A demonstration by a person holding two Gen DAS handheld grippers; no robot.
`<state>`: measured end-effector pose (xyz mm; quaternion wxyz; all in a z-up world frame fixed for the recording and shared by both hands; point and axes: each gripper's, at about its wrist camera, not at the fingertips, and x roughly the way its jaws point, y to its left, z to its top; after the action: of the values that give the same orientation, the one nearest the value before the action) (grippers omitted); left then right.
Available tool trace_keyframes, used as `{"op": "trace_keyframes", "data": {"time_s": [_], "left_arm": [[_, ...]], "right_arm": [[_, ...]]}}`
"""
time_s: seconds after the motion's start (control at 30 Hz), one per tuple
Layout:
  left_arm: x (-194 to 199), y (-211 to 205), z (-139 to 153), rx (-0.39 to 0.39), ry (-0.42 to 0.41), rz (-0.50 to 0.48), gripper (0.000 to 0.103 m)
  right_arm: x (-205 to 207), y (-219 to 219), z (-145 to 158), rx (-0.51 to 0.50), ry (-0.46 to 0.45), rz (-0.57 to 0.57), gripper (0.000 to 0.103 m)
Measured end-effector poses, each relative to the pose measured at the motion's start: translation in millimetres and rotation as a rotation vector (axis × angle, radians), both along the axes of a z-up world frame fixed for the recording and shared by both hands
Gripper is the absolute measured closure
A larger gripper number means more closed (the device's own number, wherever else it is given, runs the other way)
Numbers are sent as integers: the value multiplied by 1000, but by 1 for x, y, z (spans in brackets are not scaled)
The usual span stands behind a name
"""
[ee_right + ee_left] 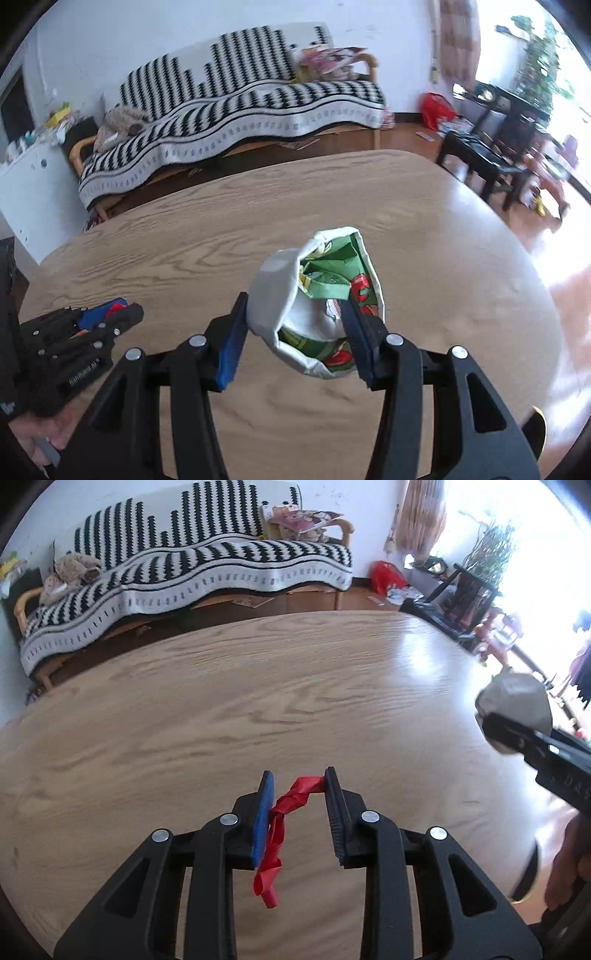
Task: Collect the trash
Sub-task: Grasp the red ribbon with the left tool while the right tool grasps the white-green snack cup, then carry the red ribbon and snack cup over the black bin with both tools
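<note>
My left gripper [298, 780] hangs over the wooden table [221, 701]. A crumpled red strip of plastic [280, 823] stretches between its pads, one end on the right fingertip, the rest dangling along the left blue pad. The jaws stand partly apart. My right gripper [295, 310] is shut on a crumpled white wrapper with green and red print [317, 302], held above the table [443, 258]. The wrapper also shows in the left wrist view [517, 701]. The left gripper shows at the left of the right wrist view [110, 314].
A sofa under a black-and-white striped blanket [207, 568] stands beyond the table. A dark side table [480, 155] and a red bag [436, 107] are on the floor to the right. The table's right edge lies near the right gripper.
</note>
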<state>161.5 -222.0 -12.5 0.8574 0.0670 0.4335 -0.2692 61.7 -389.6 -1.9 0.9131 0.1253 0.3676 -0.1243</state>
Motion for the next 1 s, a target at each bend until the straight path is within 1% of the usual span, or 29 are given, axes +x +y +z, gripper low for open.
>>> {"op": "trace_keyframes", "data": {"time_s": [0.03, 0.07, 0.13, 0.23, 0.33, 0.43, 0.53, 0.6, 0.67, 0.77, 0.83, 0.9, 1.0], "left_arm": [[-11, -8, 3, -20, 16, -13, 76], [-20, -17, 6, -22, 18, -25, 76], [-38, -34, 12, -19, 13, -58, 76], [-69, -67, 24, -35, 4, -122, 76], [-99, -104, 40, -60, -12, -178, 76], [-134, -149, 58, -105, -7, -250, 76], [-172, -190, 70, -127, -8, -330, 76], [-197, -214, 70, -134, 3, -382, 76], [-226, -241, 65, -121, 5, -443, 75], [-259, -275, 48, -106, 40, -510, 75], [-280, -295, 29, -87, 64, -556, 75], [-295, -307, 13, -70, 76, -584, 75], [-308, -321, -18, -55, 104, -619, 75]], "right_arm": [[-17, -11, 3, 6, 0, -28, 53], [-32, -20, 4, 13, 0, -49, 53], [-64, -41, 9, 28, -3, -92, 53], [-119, -71, 16, 16, -12, -167, 53], [-170, -101, 23, -3, -12, -238, 53], [-224, -131, 30, -18, -22, -314, 53], [-270, -157, 34, -19, -33, -380, 53], [-297, -172, 35, -24, -37, -416, 53], [-325, -186, 35, -25, -40, -451, 53], [-354, -203, 30, -17, -39, -491, 53], [-371, -215, 22, -2, -37, -518, 53], [-386, -224, 11, 16, -30, -543, 53], [-400, -232, -9, 44, -12, -569, 53]]}}
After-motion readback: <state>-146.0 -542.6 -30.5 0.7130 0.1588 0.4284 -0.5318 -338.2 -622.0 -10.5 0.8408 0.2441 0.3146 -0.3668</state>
